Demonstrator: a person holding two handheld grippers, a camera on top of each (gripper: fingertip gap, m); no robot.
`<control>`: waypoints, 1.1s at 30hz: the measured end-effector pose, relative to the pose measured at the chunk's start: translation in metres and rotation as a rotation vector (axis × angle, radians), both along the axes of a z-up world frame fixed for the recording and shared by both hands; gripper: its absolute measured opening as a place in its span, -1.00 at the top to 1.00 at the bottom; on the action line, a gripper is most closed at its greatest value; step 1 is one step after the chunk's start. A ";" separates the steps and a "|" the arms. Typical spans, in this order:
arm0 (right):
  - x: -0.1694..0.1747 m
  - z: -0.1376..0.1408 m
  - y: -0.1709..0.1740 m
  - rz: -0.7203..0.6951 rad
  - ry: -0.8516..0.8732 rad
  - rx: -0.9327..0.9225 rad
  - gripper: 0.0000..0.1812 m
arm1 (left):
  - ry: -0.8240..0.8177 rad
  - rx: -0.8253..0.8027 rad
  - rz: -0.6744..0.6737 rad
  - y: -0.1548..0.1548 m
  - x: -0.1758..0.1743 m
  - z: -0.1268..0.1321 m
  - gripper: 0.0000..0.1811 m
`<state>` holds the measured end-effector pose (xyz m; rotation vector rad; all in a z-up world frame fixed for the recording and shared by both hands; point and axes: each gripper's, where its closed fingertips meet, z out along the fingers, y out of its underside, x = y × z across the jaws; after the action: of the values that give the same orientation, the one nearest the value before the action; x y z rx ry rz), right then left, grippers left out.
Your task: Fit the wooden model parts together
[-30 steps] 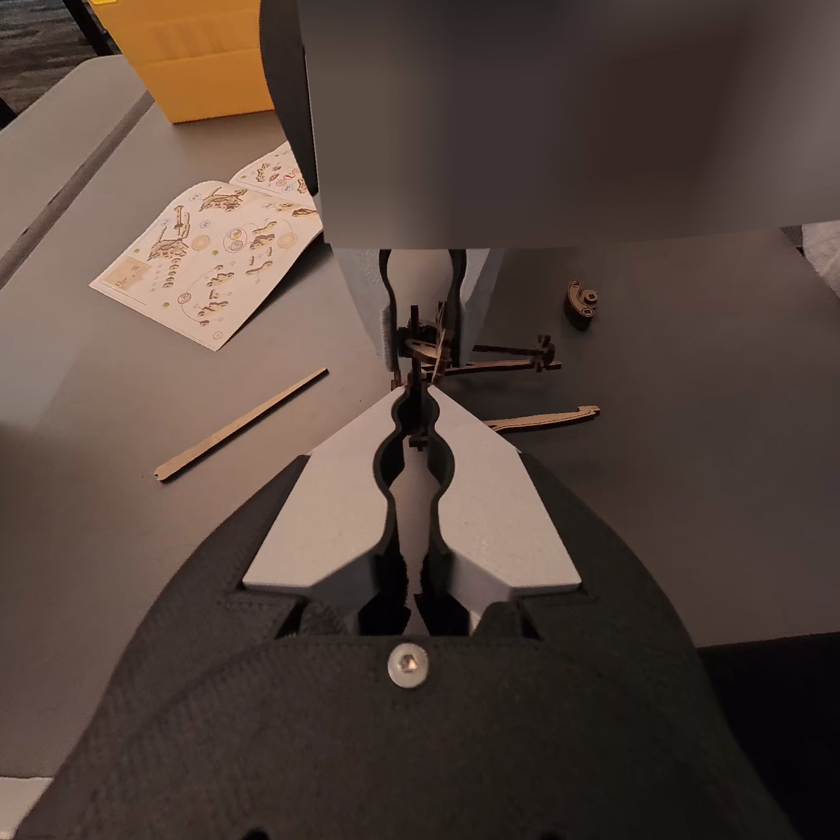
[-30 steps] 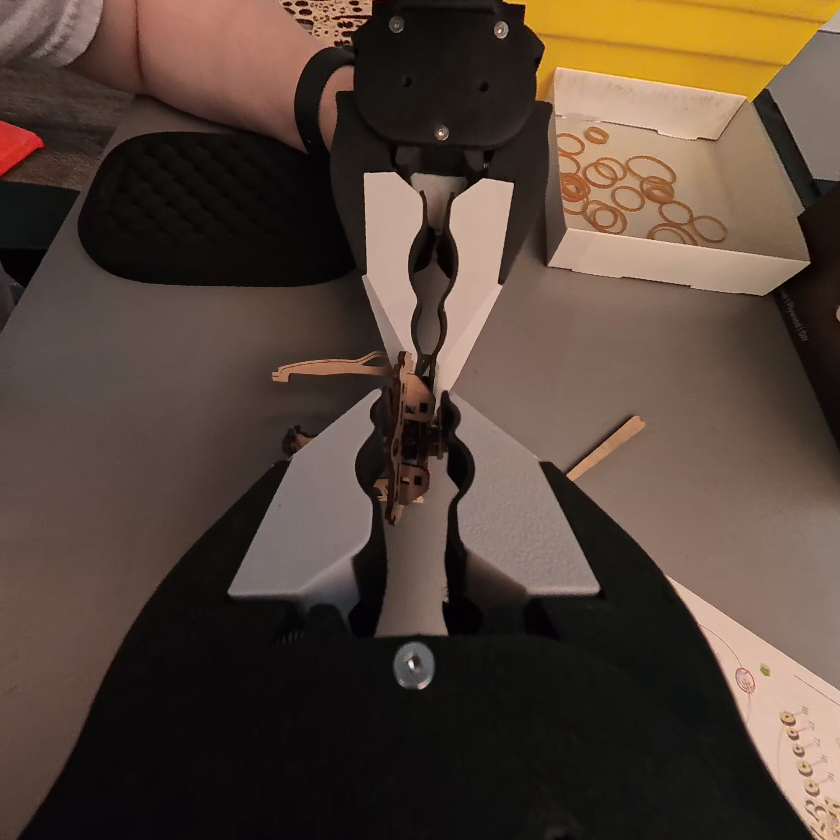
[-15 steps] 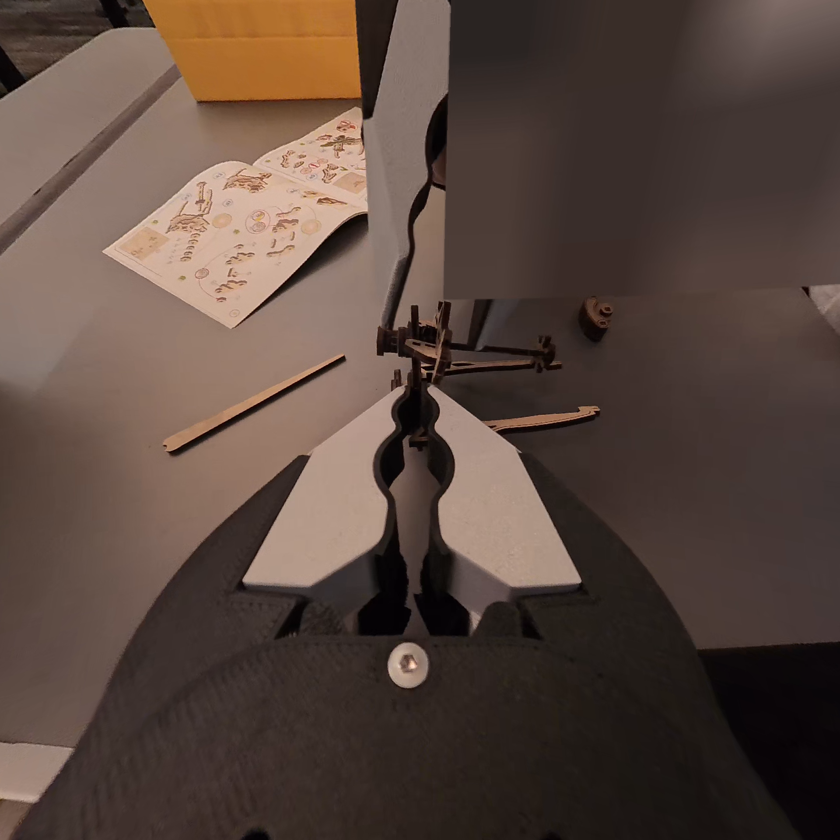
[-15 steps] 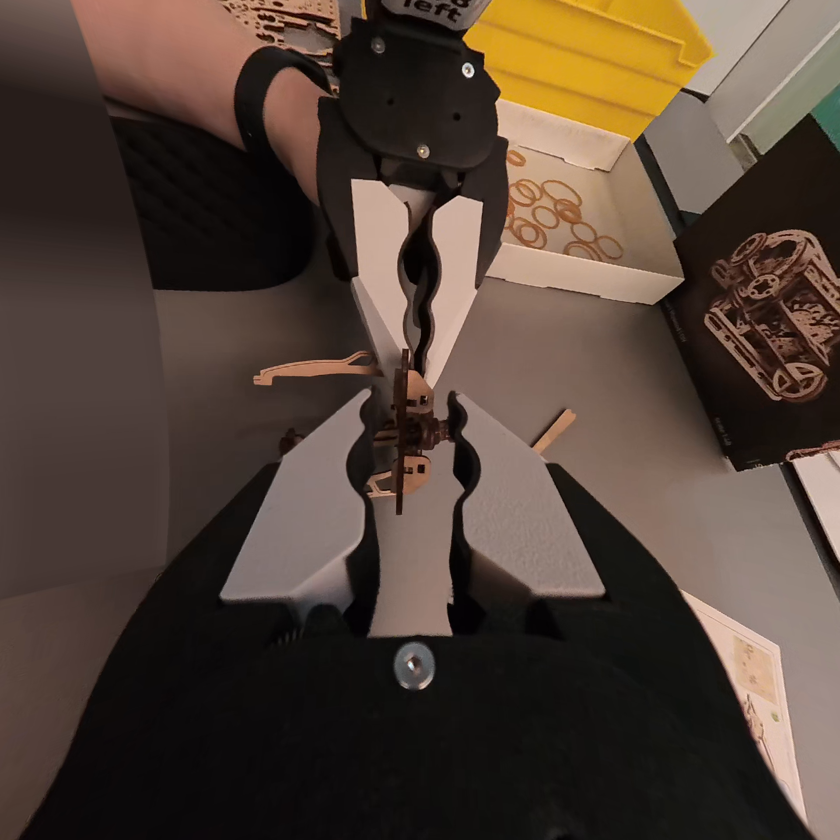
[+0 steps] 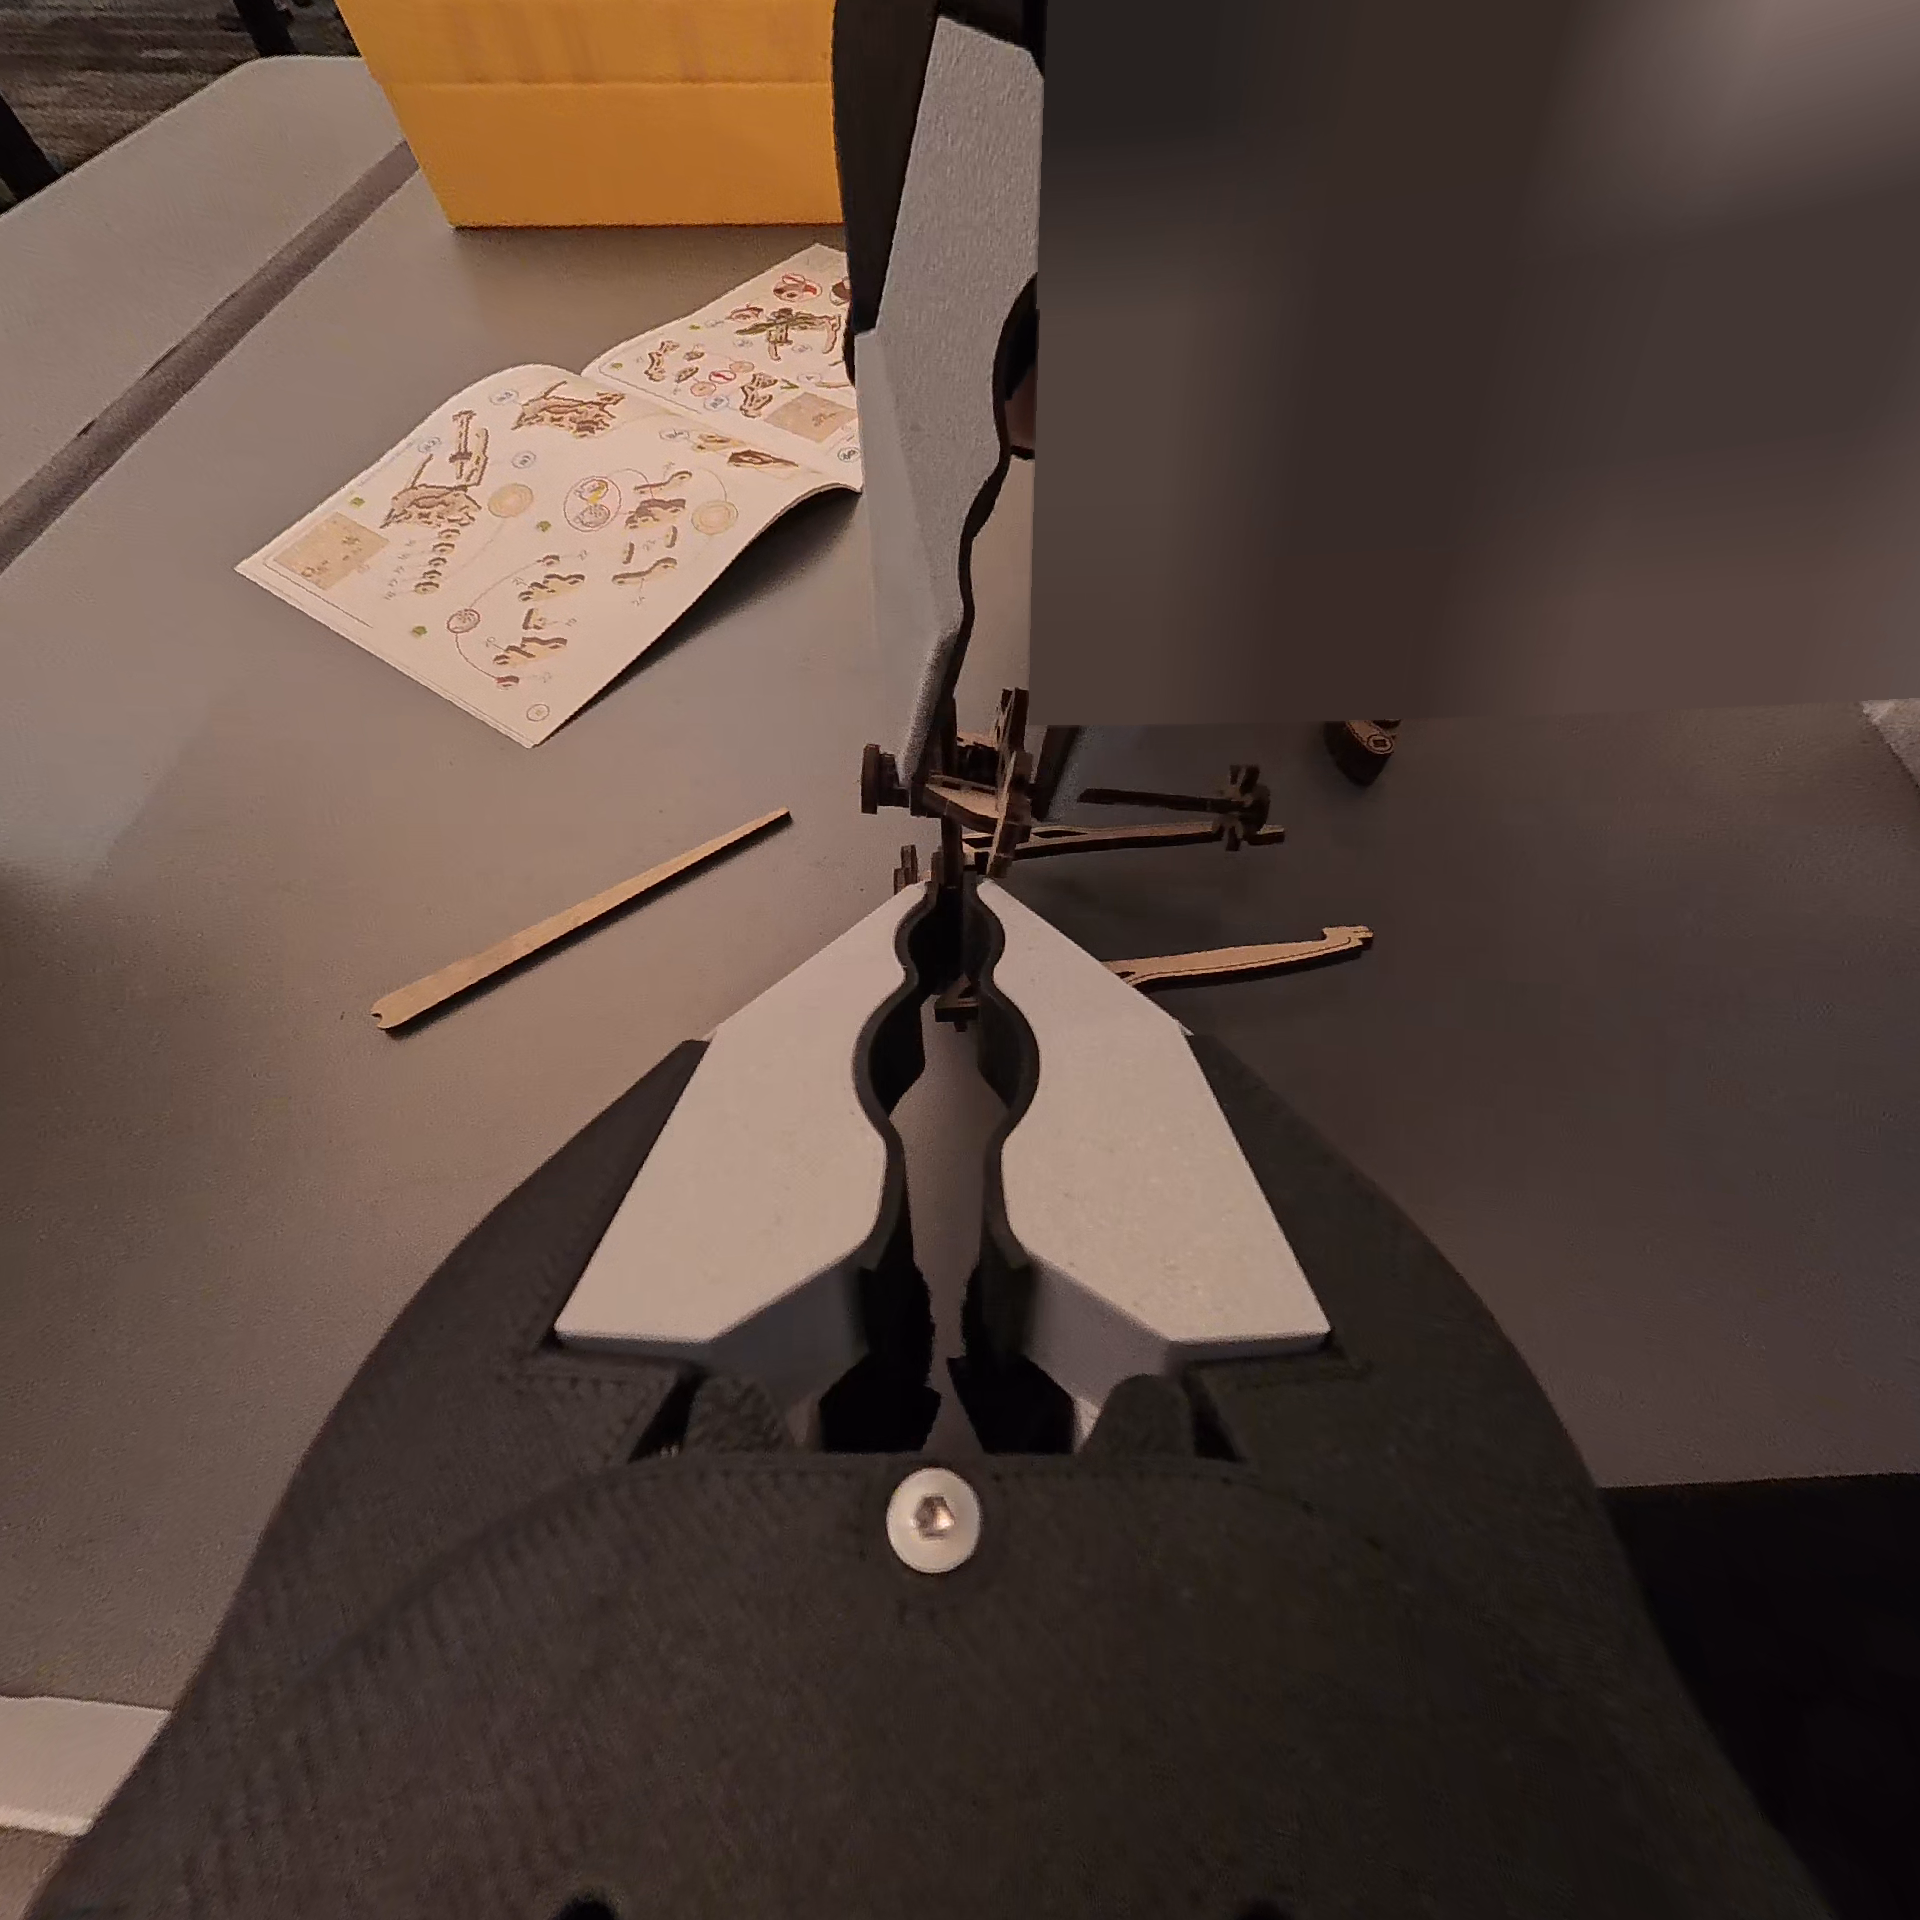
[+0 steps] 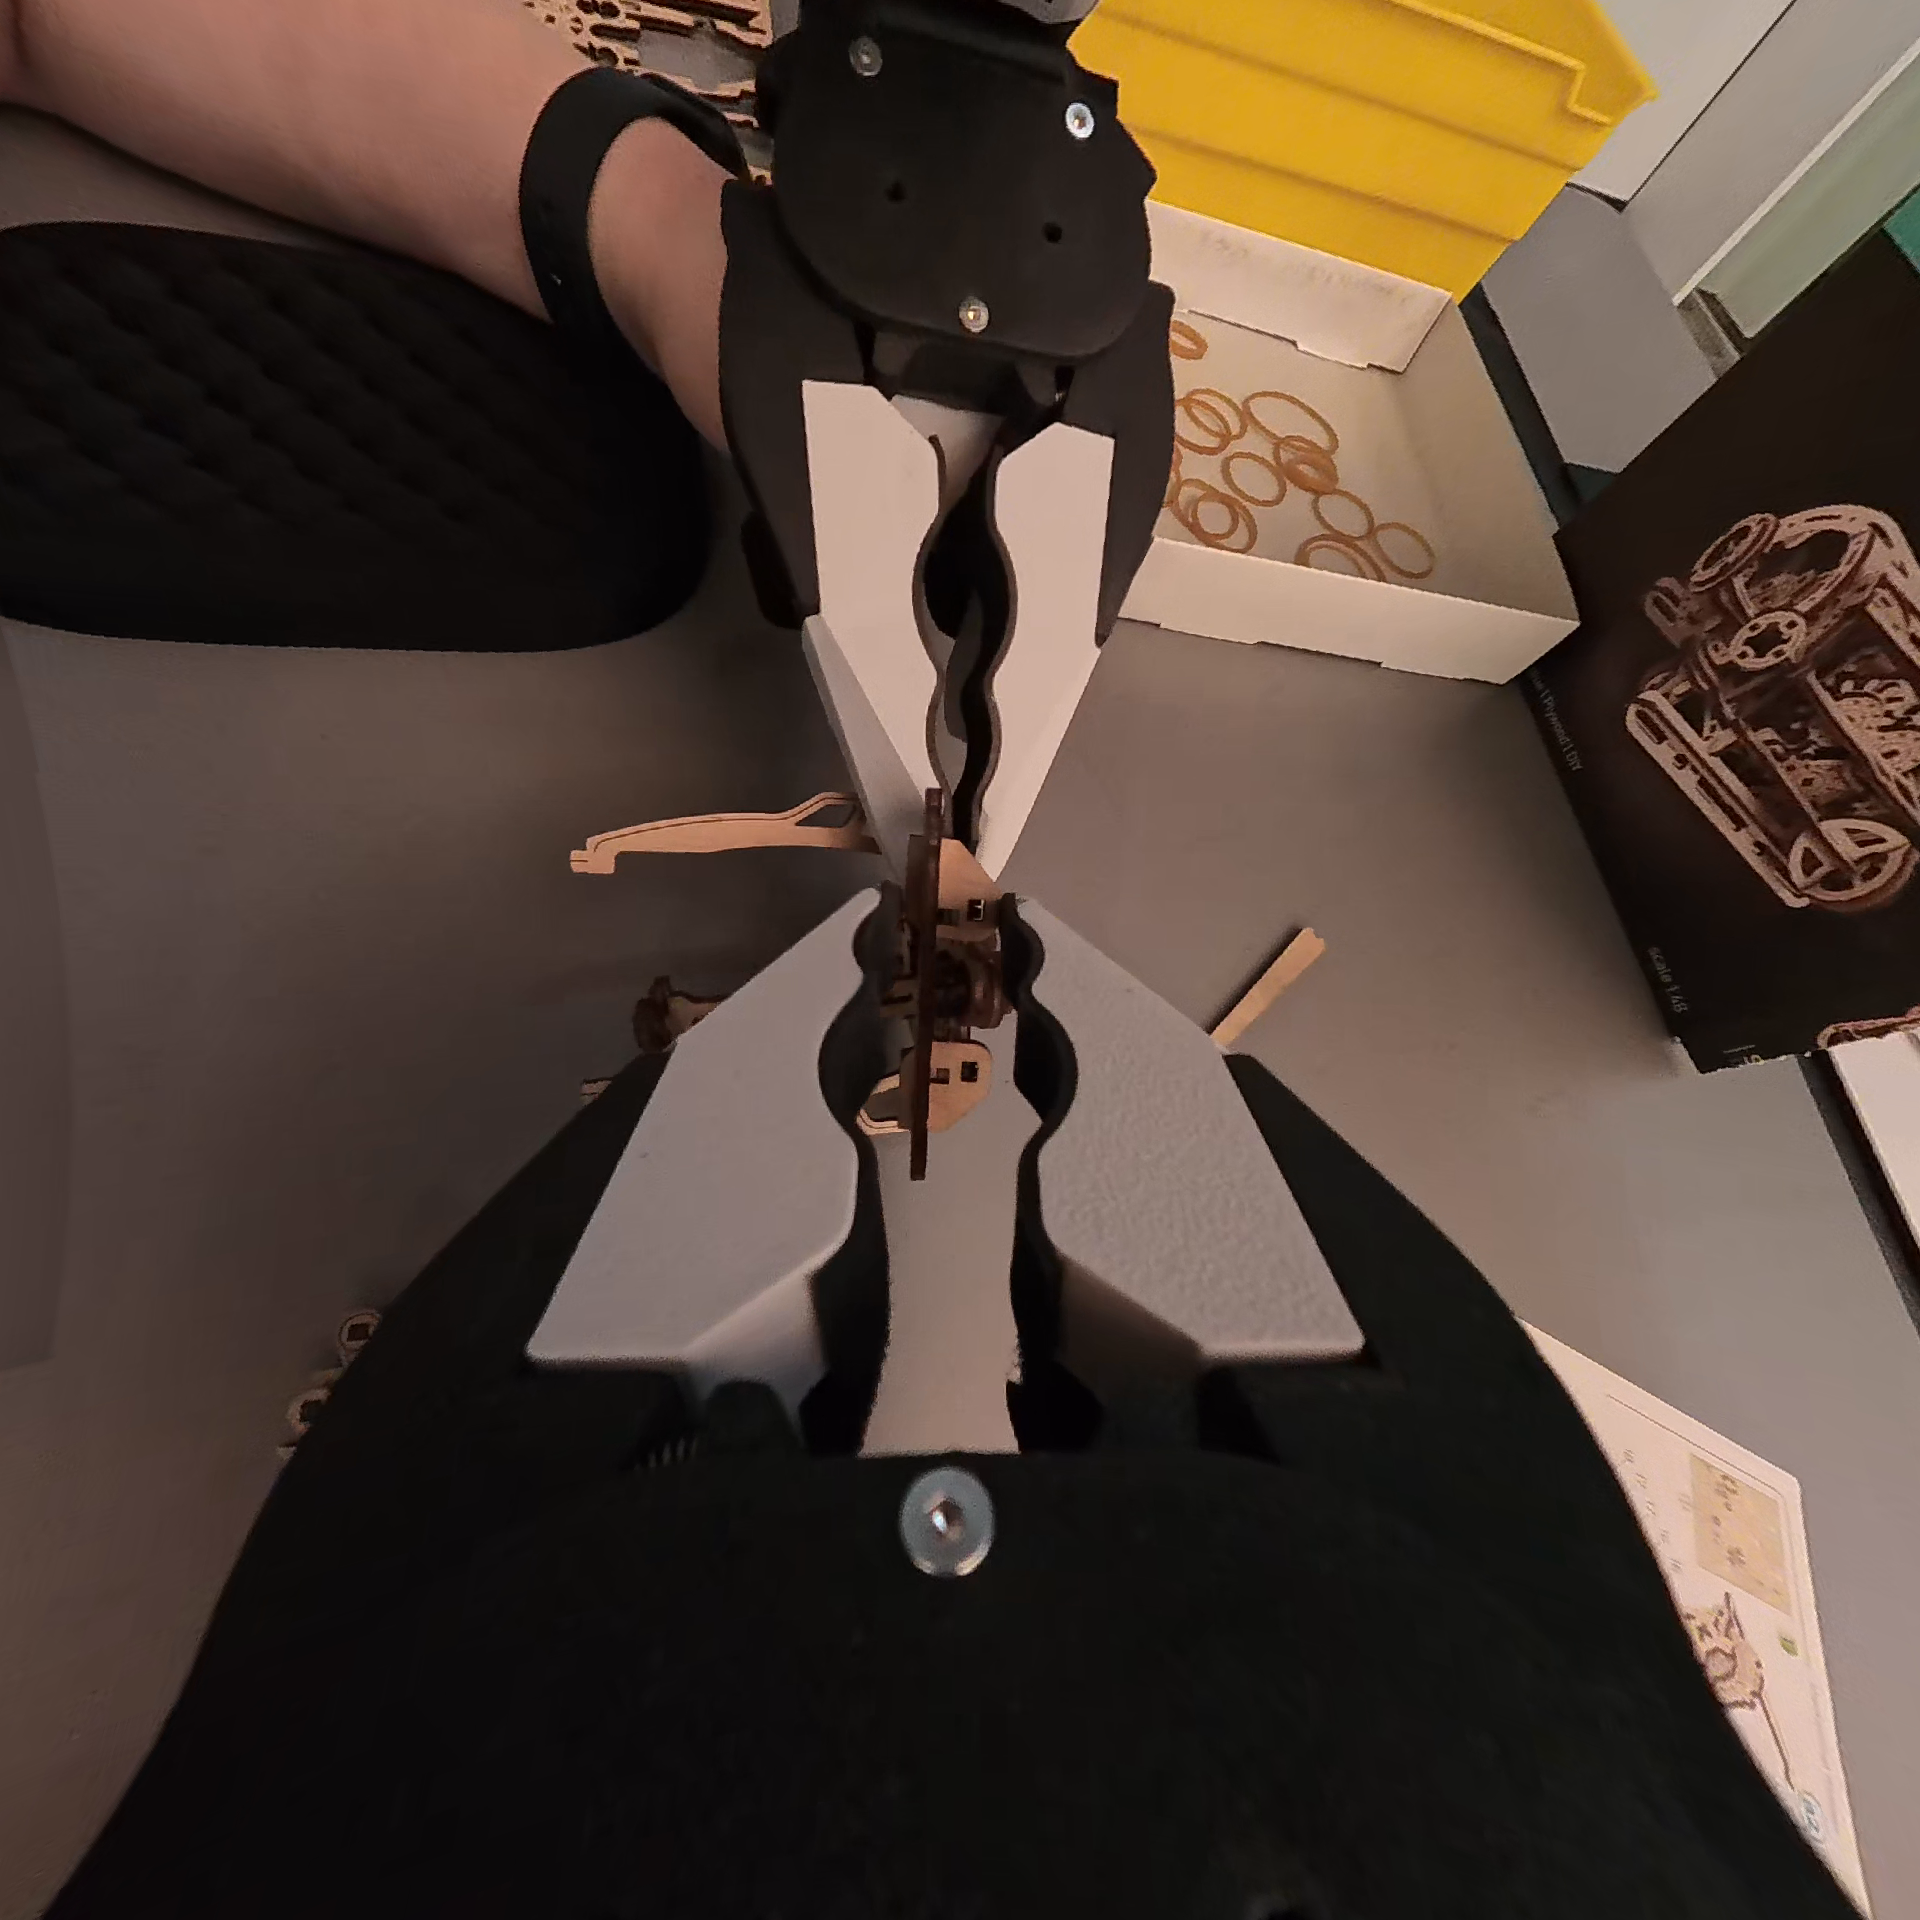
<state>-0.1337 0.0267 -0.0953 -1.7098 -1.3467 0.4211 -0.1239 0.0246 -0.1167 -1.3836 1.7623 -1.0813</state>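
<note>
A small wooden model assembly is held above the grey table between both grippers. My right gripper has its jaws closed on the assembly's sides, with a flat dark plate standing edge-on between them. My left gripper is shut on the thin edge of the same assembly. It shows in the right wrist view, facing me tip to tip. One right finger rises behind the assembly in the left wrist view; a blurred patch hides the rest.
A loose wooden lever, a wooden stick and an open instruction booklet lie on the table. A yellow box, a white box of rubber bands, a black picture box and a black pad stand around. My left and right fingertips are right by each other.
My right gripper has tilted upward and its jaws stand a little wider than a second ago. The assembly's plate now shows edge-on. My left gripper has kept its grip.
</note>
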 end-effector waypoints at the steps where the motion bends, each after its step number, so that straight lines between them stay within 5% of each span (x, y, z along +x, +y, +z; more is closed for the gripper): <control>1: 0.000 0.000 0.000 0.000 -0.001 0.000 0.82 | 0.000 0.001 0.000 0.000 0.000 0.000 1.00; 33: -0.001 -0.004 -0.013 0.086 -0.039 -0.075 0.82 | 0.009 0.222 -0.037 -0.009 0.001 -0.002 1.00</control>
<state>-0.1350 0.0136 -0.0990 -1.7332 -1.4525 0.4948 -0.1226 0.0153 -0.1186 -1.2264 1.8589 -0.8691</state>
